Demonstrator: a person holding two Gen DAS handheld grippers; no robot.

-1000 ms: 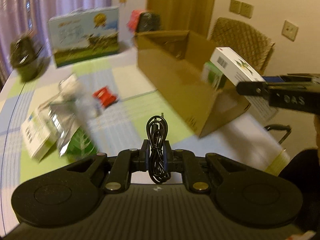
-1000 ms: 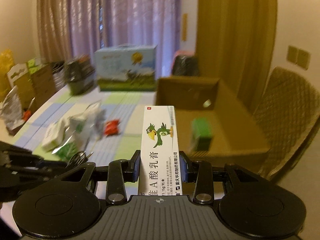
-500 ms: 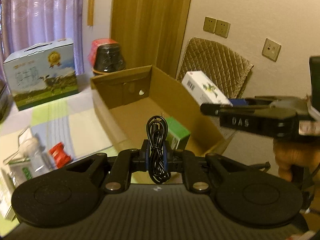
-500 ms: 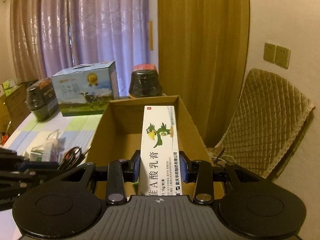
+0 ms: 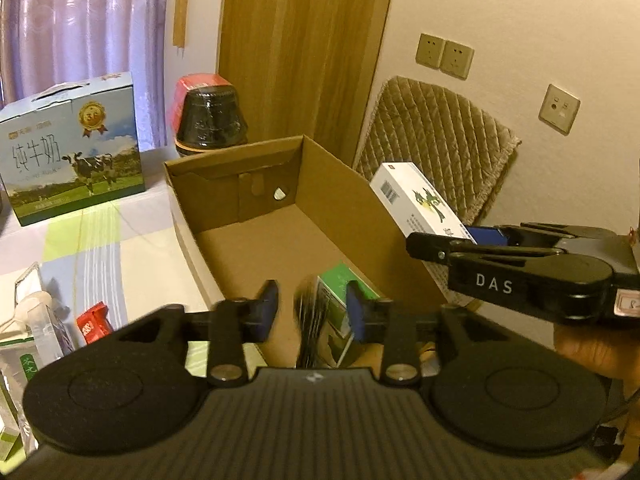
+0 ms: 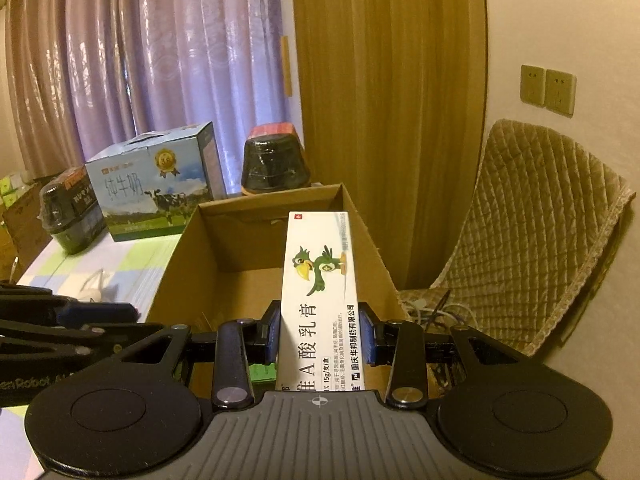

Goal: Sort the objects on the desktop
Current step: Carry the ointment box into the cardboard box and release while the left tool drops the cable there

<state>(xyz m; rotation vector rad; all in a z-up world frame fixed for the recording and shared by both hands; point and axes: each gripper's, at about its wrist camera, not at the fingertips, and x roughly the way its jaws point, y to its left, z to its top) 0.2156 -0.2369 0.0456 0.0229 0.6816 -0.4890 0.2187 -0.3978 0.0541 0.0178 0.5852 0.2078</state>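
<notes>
1. The left gripper point(image 5: 312, 312) is spread wide and nothing is gripped. A black cable point(image 5: 307, 330), blurred, is seen loose between the blue pads, touching neither.
2. Right below and ahead of it, a cardboard box point(image 5: 340, 196) is sat on the table point(image 5: 100, 232), with a green carton point(image 5: 334, 286) lying inside near the gripper.
3. The right gripper point(image 6: 319, 332) is clamped tight on a white ointment box point(image 6: 318, 280) with a green bird on it, held pointing forward over the cardboard box's near right edge.
4. Off to the left of the left gripper, a red packet point(image 5: 93, 322) and some plastic bags point(image 5: 36, 328) are left on the table.
5. Further out, a milk carton case point(image 5: 72, 148) and a black jar point(image 5: 210, 116) are seen beyond the cardboard box, and a quilted chair point(image 6: 532, 232) to the right.
</notes>
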